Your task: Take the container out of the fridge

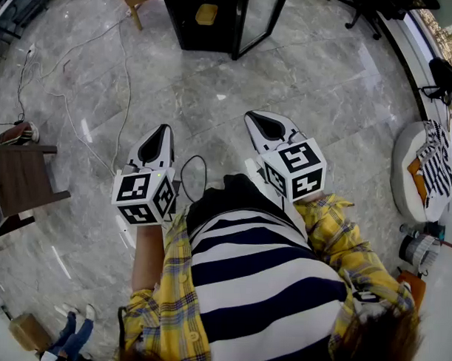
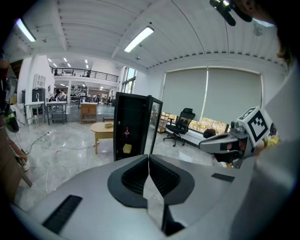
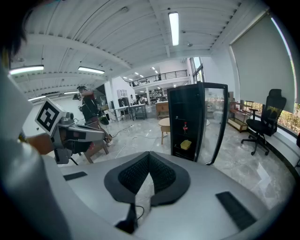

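Observation:
A black fridge (image 1: 206, 20) stands some way ahead with its glass door (image 1: 261, 22) swung open. A yellow container (image 1: 207, 14) sits on a shelf inside, seen also in the left gripper view as the yellow container (image 2: 127, 148) and in the right gripper view as the yellow container (image 3: 186, 144). A red bottle (image 3: 185, 127) stands on the shelf above it. My left gripper (image 1: 164, 129) and right gripper (image 1: 259, 119) are held side by side at waist height, well short of the fridge. Both are shut with nothing between the jaws.
A round wooden table (image 3: 165, 124) stands behind the fridge. A dark wooden chair (image 1: 22, 180) is at the left, with cables (image 1: 69, 108) trailing over the marble floor. An office chair (image 3: 262, 124) and a white seat with a striped cloth (image 1: 426, 164) are at the right.

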`<action>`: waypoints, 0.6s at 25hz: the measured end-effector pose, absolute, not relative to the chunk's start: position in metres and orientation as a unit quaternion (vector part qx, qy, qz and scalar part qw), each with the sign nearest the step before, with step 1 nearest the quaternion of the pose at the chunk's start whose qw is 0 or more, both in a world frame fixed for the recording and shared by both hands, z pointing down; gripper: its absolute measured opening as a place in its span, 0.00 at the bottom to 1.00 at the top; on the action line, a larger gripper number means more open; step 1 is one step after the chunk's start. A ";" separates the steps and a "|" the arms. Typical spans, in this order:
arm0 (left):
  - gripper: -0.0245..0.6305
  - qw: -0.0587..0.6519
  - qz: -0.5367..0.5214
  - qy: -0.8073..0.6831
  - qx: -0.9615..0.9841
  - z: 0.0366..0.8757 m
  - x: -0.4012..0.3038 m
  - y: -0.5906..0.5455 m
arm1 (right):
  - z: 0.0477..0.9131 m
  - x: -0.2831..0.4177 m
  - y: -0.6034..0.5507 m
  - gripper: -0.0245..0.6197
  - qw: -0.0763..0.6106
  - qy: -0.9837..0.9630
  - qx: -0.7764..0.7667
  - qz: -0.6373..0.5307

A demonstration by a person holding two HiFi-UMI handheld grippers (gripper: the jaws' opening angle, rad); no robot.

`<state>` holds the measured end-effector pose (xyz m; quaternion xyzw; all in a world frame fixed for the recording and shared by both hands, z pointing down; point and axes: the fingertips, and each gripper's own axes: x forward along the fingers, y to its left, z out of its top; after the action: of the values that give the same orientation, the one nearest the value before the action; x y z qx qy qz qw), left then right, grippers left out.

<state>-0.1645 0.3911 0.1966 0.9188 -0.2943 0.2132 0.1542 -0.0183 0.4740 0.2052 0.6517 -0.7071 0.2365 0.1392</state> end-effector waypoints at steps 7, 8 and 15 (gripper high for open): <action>0.07 0.147 0.209 -0.284 0.924 0.199 -0.146 0.390 | 0.212 -0.006 0.468 0.08 0.135 -0.717 0.640 0.242; 0.07 0.147 0.209 -0.284 0.924 0.200 -0.144 0.389 | 0.213 -0.004 0.466 0.08 0.135 -0.718 0.638 0.243; 0.07 0.142 0.219 -0.292 0.920 0.207 -0.134 0.386 | 0.222 0.007 0.456 0.08 0.138 -0.730 0.623 0.245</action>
<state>-0.1340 0.3857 0.2072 0.9202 -0.2920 0.2187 0.1418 0.0073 0.4564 0.2223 0.6230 -0.7300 0.2445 0.1384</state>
